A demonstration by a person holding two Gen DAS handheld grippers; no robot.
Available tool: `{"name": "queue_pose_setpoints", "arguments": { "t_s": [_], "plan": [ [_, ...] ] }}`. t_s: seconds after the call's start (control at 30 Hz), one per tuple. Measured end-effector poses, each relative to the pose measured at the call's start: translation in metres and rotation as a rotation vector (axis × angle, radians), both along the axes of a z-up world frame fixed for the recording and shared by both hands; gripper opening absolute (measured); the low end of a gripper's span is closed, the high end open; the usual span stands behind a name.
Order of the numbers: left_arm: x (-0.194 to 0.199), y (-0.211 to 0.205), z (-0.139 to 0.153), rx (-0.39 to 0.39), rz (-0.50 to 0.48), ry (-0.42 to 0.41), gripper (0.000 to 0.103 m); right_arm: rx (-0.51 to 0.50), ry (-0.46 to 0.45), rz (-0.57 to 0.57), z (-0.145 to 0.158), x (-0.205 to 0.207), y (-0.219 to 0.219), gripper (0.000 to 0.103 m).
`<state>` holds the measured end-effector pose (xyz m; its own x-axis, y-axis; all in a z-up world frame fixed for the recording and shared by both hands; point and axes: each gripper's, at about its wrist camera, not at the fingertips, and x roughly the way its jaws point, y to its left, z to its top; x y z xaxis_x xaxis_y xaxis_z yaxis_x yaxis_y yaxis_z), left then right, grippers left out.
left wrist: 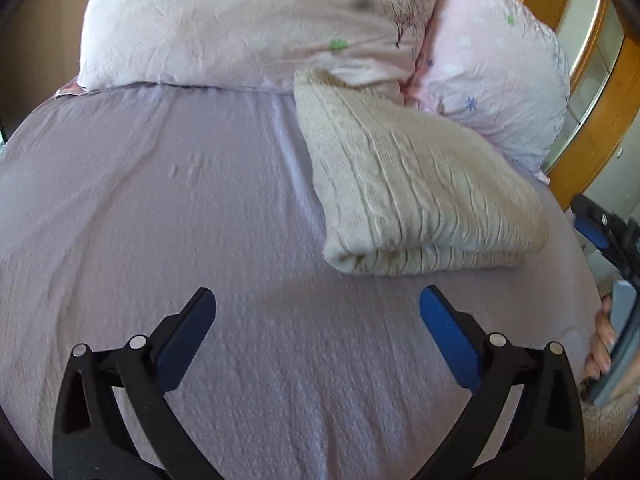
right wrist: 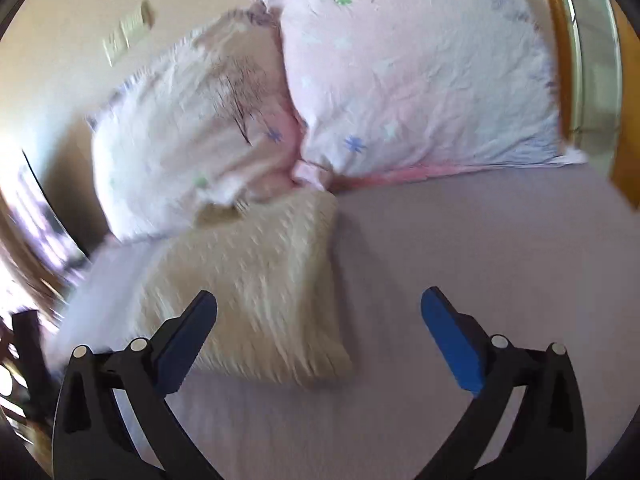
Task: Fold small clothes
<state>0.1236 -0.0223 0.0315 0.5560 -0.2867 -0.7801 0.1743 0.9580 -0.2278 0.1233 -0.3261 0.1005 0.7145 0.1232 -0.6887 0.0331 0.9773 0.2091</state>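
Observation:
A cream cable-knit sweater [left wrist: 416, 196] lies folded in a thick rectangle on the lilac bed sheet [left wrist: 180, 208], its far corner against the pillows. My left gripper [left wrist: 318, 300] is open and empty, hovering over bare sheet just short of the sweater's near folded edge. In the right wrist view the same sweater [right wrist: 256, 280] lies ahead and to the left. My right gripper [right wrist: 319, 300] is open and empty; its left finger [right wrist: 192, 328] overlaps the sweater's near edge in the picture. The right gripper also shows at the right edge of the left wrist view [left wrist: 608, 240].
Two pink flowered pillows [left wrist: 248, 20] [right wrist: 416, 76] lean at the head of the bed. A wooden frame with glass [left wrist: 592, 92] stands on the right. The wall carries a switch plate [right wrist: 128, 32]. The sheet [right wrist: 480, 264] stretches right of the sweater. The right wrist view is motion-blurred.

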Motion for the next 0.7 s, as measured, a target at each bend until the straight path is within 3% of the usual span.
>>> {"name": "queue_pose_setpoints", "arguments": {
  "t_s": [0.13,0.3,0.37,0.7],
  "plan": [
    [-0.002,-0.012,-0.008,0.074,-0.001,-0.018,0.101,0.006,0.11,0.099,-0.024,-0.007,0.028,0.102],
    [-0.004,-0.026,-0.014,0.196,0.005,-0.035,0.101,-0.116,0.213,0.1,-0.052,0.007,0.063,0.102],
    [-0.005,-0.032,-0.016,0.245,-0.004,-0.03,0.101,-0.117,0.233,0.091,-0.057,0.004,0.067,0.102],
    [-0.006,-0.029,-0.015,0.243,-0.001,-0.034,0.101,-0.171,0.243,0.066,-0.06,-0.007,0.078,0.102]
  ]
}}
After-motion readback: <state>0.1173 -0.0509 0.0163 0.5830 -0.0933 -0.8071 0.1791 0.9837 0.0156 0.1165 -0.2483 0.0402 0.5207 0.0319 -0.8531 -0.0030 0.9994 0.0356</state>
